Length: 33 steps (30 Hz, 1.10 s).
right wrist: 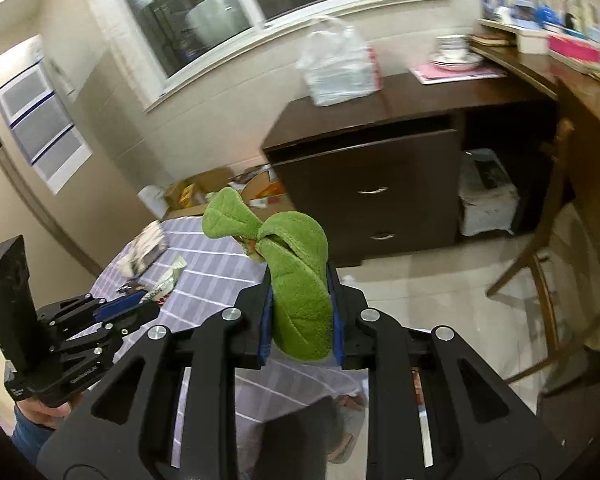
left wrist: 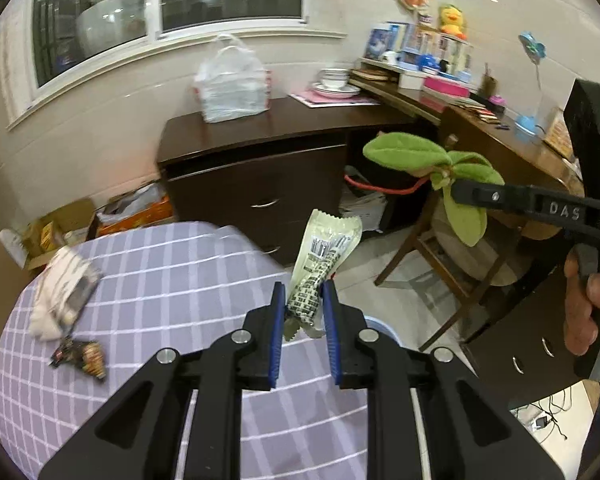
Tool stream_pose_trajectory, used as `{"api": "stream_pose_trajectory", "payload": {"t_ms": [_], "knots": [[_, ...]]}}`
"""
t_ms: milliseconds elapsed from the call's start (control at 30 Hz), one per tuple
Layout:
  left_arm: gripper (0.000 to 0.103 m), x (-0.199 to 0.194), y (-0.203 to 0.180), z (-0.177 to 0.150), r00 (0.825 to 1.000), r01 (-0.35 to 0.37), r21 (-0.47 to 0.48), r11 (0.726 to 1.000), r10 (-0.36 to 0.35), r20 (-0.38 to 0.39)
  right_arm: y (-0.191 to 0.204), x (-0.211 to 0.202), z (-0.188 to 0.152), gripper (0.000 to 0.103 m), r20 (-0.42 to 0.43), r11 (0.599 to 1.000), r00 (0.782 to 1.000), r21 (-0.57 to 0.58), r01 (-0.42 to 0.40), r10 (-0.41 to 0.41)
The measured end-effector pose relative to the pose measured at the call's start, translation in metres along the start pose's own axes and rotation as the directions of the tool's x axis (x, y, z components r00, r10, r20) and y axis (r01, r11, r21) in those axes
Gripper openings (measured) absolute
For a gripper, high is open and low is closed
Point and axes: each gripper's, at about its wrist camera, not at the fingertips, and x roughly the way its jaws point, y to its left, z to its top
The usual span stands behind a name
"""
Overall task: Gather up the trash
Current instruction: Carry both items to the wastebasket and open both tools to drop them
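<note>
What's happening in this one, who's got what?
A person clearing trash holds a tool in each hand. The left tool is shut on a pale snack wrapper; the right tool is shut on a green plush leaf. A white crumpled wrapper and a dark wrapper lie on the checked tablecloth.

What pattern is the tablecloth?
Lilac with a white grid check, tablecloth; clearest in the left wrist view.

tablecloth [left wrist: 172, 280]: lilac, white grid | wrapper [left wrist: 324, 256]: pale green, black print | plush leaves [right wrist: 296, 276]: green
</note>
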Motion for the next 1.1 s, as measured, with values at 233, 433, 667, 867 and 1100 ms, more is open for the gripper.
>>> {"api": "stream_pose_trajectory", "payload": {"t_ms": [233, 433, 667, 867, 1100], "knots": [[0.018, 0.042, -0.045, 0.012, 0.996, 0.064, 0.000, 0.998, -0.064, -0.054, -0.050, -0.003, -0.011, 0.023, -0.017, 0.994, 0.997, 0.081, 0.070, -0.069], [0.018, 0.083, -0.072, 0.010, 0.985, 0.101, 0.006, 0.995, -0.099, -0.141, -0.087, 0.018, -0.030, 0.023, -0.074, 0.980, 0.992, 0.160, 0.117, -0.106], [0.018, 0.131, -0.091, 0.004, 0.964, 0.108, 0.002, 0.994, -0.104, -0.244, -0.117, 0.047, -0.048, 0.023, -0.148, 0.959, 0.982, 0.240, 0.149, -0.115], [0.066, 0.163, -0.100, 0.002, 0.947, 0.094, 0.003, 0.996, -0.089, -0.309, -0.140, 0.074, -0.067, 0.063, -0.205, 0.936, 0.974, 0.314, 0.158, -0.096], [0.086, 0.150, -0.093, 0.009, 0.969, 0.043, -0.004, 0.999, -0.042, -0.245, -0.158, 0.084, -0.085, 0.088, -0.219, 0.903, 0.972, 0.395, 0.171, -0.089]]}}
